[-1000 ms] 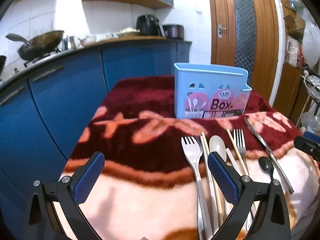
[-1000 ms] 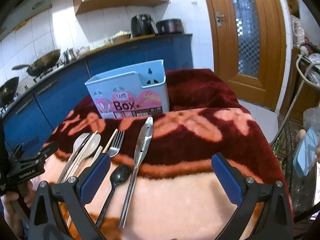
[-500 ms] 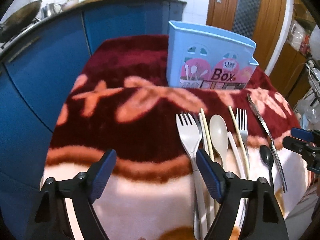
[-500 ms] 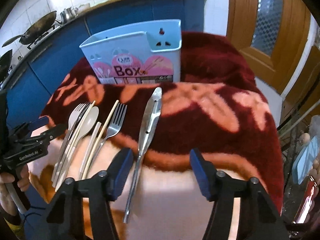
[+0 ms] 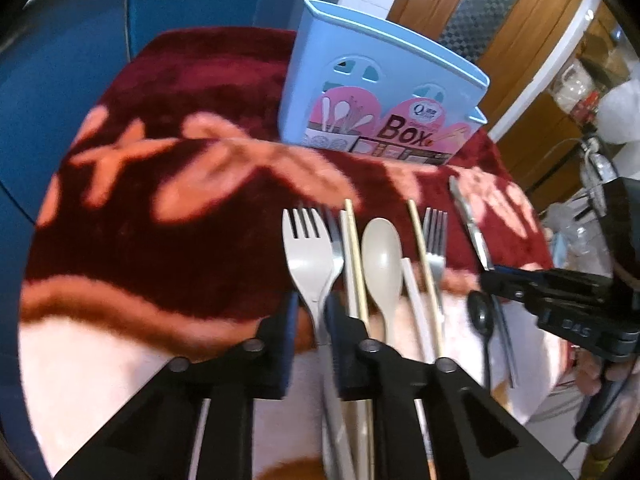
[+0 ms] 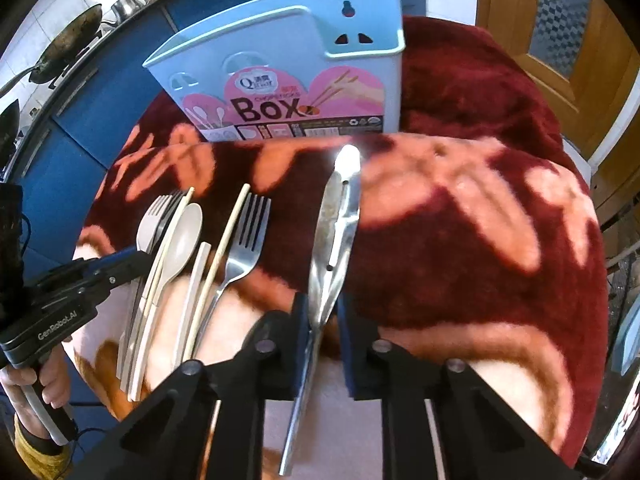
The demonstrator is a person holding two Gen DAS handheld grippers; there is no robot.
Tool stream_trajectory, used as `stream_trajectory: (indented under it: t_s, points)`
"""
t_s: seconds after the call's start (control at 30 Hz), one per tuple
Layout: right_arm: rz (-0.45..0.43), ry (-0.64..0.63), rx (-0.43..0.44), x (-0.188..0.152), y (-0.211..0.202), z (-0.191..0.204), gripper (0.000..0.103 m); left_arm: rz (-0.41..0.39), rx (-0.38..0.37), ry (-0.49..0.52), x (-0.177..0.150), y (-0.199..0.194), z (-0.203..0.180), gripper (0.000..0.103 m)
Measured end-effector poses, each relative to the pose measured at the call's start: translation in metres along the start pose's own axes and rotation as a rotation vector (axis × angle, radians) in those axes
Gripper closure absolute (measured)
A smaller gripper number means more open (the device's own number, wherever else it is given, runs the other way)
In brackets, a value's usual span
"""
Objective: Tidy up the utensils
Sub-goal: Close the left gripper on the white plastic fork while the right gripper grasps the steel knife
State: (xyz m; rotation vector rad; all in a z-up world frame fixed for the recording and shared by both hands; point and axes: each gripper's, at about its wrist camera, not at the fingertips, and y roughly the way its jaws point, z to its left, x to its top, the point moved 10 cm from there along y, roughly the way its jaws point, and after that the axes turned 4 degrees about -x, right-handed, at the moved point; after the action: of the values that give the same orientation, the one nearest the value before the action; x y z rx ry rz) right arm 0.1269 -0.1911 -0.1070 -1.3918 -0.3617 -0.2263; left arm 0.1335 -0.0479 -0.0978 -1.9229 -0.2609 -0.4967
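No utensil is in the blue utensil box [image 6: 288, 64] yet; all lie on the tabletop [image 6: 460, 240]. The left gripper [image 5: 310, 320] jaws have just been closing and stand clamped on the beige plastic fork [image 5: 308, 252]. The right gripper [image 6: 322, 320] jaws, likewise just closing, stand clamped on the steel tongs [image 6: 336, 224].

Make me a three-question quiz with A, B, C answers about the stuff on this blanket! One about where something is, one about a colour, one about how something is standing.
1. Where is the beige spoon?
A on the counter
B between two chopsticks
C on the floor

2. What colour is the little spoon?
A black
B red
C yellow

3. How is the blue box standing?
A upside down
B on its side
C upright

Answers:
1 B, a chopstick lies along each side of it.
2 A, it looks dark all over.
3 C, its open top faces up.
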Motion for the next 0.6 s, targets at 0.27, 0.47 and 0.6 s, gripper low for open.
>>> stream_trajectory:
  t_s: [0.27,0.47,0.6]
  points:
    - [-0.002,-0.007,-0.019,-0.007,-0.007,-0.008,0.087,-0.023,0.001,-0.011,-0.004,-0.01,0.004,0.09]
    - [0.042,-0.004,-0.035,-0.021,-0.013,-0.023,0.087,0.0,0.018,-0.032,-0.009,-0.015,0.023,0.09]
    - [0.079,-0.02,-0.04,-0.025,-0.014,-0.024,0.087,0.038,0.032,-0.034,-0.012,-0.013,0.03,0.09]
